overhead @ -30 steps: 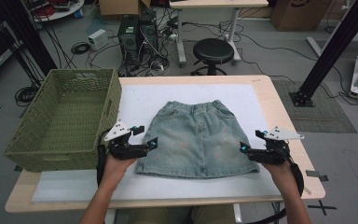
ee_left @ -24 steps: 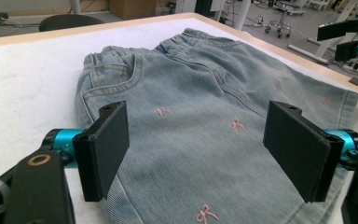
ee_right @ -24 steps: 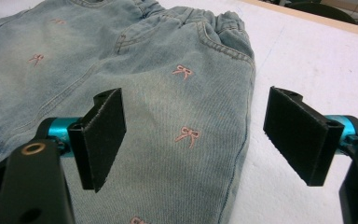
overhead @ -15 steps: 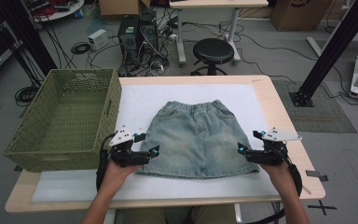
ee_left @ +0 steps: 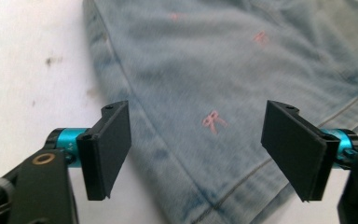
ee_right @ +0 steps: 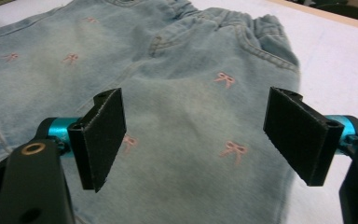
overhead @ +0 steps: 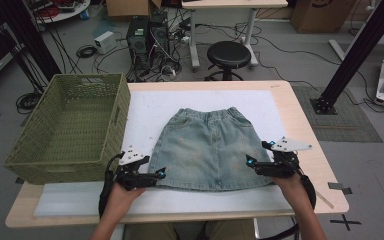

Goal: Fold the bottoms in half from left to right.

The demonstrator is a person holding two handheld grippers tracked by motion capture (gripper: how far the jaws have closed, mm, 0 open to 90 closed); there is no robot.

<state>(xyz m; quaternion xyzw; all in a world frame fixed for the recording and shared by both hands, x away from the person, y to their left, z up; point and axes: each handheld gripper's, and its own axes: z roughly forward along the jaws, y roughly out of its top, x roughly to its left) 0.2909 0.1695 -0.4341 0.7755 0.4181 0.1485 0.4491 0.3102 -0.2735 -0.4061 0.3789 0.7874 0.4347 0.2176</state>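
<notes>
The left gripper (overhead: 152, 176) hangs with jaws wide apart over the denim skirt (overhead: 211, 148) at its 7 o'clock hem corner. The right gripper (overhead: 258, 163), jaws also spread, sits at the 4 o'clock edge. The skirt lies flat mid-table, its near hem blurred in the left gripper view. A green basket (overhead: 70, 127) stands at 9 o'clock.

Pale blue denim skirt (overhead: 212, 150) lies flat on white mat (overhead: 145, 112), waistband away from person. Left gripper (overhead: 155, 176) at hem's left corner, right gripper (overhead: 252, 164) at right edge — both over cloth. Green woven basket (overhead: 30, 160) sits left, on the table edge.
</notes>
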